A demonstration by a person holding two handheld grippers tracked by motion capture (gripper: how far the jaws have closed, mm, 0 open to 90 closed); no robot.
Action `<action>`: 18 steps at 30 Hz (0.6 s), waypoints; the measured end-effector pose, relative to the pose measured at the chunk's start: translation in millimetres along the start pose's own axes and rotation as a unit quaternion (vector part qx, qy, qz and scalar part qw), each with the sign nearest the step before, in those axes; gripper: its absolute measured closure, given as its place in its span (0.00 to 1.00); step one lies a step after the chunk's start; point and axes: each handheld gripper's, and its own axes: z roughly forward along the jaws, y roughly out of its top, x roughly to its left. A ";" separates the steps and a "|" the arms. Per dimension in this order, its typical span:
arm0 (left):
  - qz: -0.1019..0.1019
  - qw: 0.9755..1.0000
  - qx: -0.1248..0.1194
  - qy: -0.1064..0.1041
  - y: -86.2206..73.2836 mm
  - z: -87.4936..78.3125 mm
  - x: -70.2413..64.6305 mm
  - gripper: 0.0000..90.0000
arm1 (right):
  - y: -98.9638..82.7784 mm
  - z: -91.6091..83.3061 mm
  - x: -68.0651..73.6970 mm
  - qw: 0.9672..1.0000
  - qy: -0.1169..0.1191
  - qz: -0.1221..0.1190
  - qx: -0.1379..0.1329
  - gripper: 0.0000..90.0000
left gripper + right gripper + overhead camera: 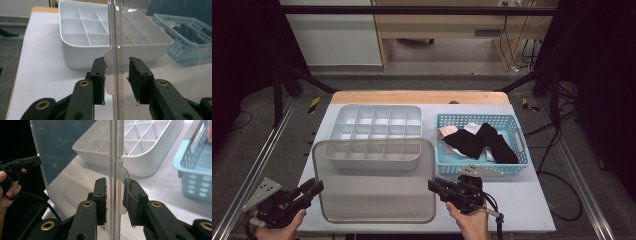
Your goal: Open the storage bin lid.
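so, two claws [314, 188] [435, 186] – each spread astride one clear lid's [374, 197] edge – beside one divided tray [377, 135], one basket [482, 145].

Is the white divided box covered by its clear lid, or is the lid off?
Off. The clear lid is apart from the white divided box, its compartments uncovered and apparently empty, while both grippers' fingers straddle the lid's side edges.

Lab-style recording rig, not a home.
White table [522, 200] inside a black metal frame [422, 10] with dark curtains on both sides, floor rails [252, 170] with yellow-black hazard tape [313, 104], loose cables [517, 45] by a plain wooden desk [452, 25], grey floor.
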 end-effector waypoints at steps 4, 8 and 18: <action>-0.003 1.000 0.019 0.005 -11.3 2.8 2.5 0.73 | -9.0 4.5 -2.4 1.000 0.001 0.007 0.013 0.80; -0.006 1.000 0.030 0.007 -18.5 3.3 4.1 0.72 | -16.3 7.9 -3.7 1.000 0.002 0.013 0.023 0.80; -0.004 0.999 0.051 0.010 -32.1 1.7 6.0 0.72 | -32.5 10.3 -2.4 0.999 0.007 0.021 0.040 0.80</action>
